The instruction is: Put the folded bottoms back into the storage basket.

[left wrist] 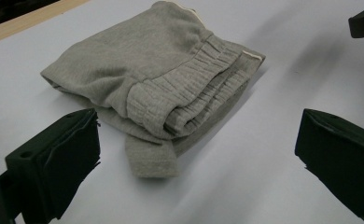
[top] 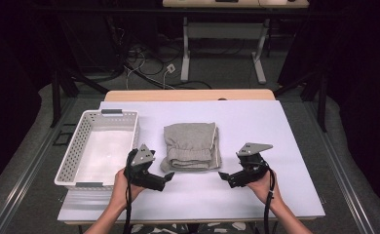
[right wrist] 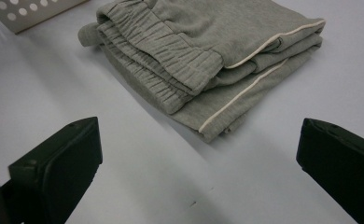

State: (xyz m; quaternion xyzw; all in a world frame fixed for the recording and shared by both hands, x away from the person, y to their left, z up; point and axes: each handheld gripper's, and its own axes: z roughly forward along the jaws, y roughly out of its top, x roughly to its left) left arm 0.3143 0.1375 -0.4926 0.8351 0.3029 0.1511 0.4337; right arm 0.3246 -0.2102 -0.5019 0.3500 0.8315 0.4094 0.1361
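While both grippers hover low over the white table [top: 256, 122], a folded pair of grey sweatpants [top: 191, 146] lies between and just beyond them, flat on the tabletop. The sweatpants are folded into a compact stack, with the ribbed elastic waistband [left wrist: 189, 93] on the edge nearest the person and a thin cream piping stripe [right wrist: 264, 44] running along one side seam. No brand mark, label or readable writing shows on the fabric in either gripper view.

Just to the left of the sweatpants stands a white perforated plastic basket [top: 73, 151] with grey handles, its near wall close to the left hand.

The left gripper [top: 168, 178] sits near the front-left corner of the sweatpants, pointing towards them, not touching; in the left gripper view its two black jaws stand wide apart with nothing between them but bare table and the cloth's corner ahead. The right gripper [top: 222, 175] sits near the front-right corner of the sweatpants, likewise clear of the fabric, and its jaws also stand wide apart and hold nothing. Its tip shows at the upper right of the left gripper view.
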